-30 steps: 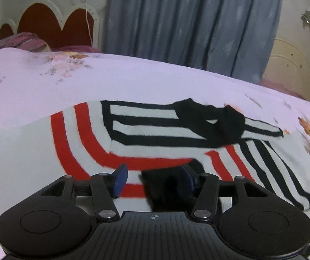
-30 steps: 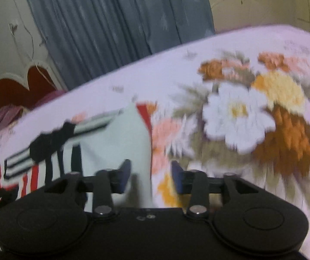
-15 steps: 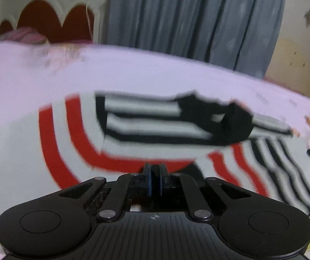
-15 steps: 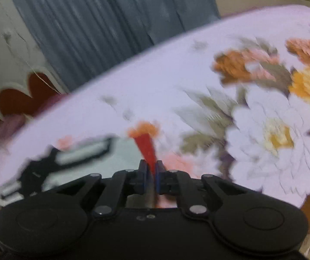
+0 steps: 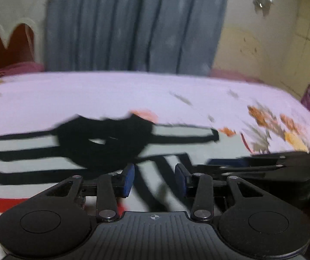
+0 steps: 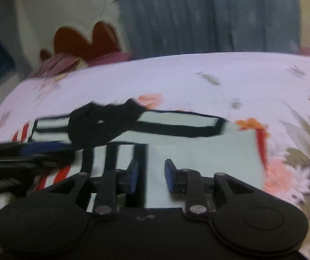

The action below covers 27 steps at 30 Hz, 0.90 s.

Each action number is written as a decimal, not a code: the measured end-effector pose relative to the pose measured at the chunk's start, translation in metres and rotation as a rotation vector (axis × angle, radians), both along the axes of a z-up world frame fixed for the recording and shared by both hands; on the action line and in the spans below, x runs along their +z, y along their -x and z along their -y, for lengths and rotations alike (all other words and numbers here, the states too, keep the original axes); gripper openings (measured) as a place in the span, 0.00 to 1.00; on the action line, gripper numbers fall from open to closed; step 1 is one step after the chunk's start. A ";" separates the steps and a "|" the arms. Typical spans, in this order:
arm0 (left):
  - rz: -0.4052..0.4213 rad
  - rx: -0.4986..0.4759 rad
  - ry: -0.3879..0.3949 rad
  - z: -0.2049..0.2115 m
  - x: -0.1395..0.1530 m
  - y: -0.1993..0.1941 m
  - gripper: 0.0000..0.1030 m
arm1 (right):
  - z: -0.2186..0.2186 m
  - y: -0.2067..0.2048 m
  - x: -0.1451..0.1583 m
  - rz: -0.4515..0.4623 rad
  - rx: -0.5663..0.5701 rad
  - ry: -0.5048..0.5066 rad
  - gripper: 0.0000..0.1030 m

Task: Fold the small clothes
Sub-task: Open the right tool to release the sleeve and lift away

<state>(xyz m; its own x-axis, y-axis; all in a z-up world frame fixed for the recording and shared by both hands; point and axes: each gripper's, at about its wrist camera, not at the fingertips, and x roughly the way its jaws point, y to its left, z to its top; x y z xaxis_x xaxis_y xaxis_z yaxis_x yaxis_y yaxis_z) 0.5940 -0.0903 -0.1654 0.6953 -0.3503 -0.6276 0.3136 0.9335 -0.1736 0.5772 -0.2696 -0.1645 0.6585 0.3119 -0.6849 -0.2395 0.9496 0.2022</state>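
The striped garment (image 5: pixel 36 151) lies flat on the bed (image 5: pixel 111 91), spread for folding. Just left of its black collar (image 6: pixel 103 125) the left claw (image 5: pixel 154 181) hovers parted, empty; right of it, the right claw (image 6: pixel 151 176) likewise.

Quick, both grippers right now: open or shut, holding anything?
Left gripper: open, holding nothing, over the striped garment.
Right gripper: open, holding nothing, over the same garment.

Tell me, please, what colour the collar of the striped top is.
The collar is solid black, clearest in the right wrist view.
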 end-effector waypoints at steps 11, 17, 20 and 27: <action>-0.045 0.110 -0.080 -0.036 -0.024 -0.006 0.40 | 0.081 -0.028 -0.005 -0.011 -0.285 0.081 0.01; -0.007 0.047 -0.057 -0.018 -0.002 0.020 0.40 | 0.073 0.000 0.013 -0.006 -0.242 0.092 0.25; 0.001 -0.024 -0.064 0.004 -0.003 0.042 0.40 | 0.057 0.028 0.016 -0.023 -0.182 0.073 0.17; -0.009 -0.025 -0.097 0.003 -0.004 0.062 0.41 | 0.025 0.079 0.013 0.001 -0.158 0.205 0.20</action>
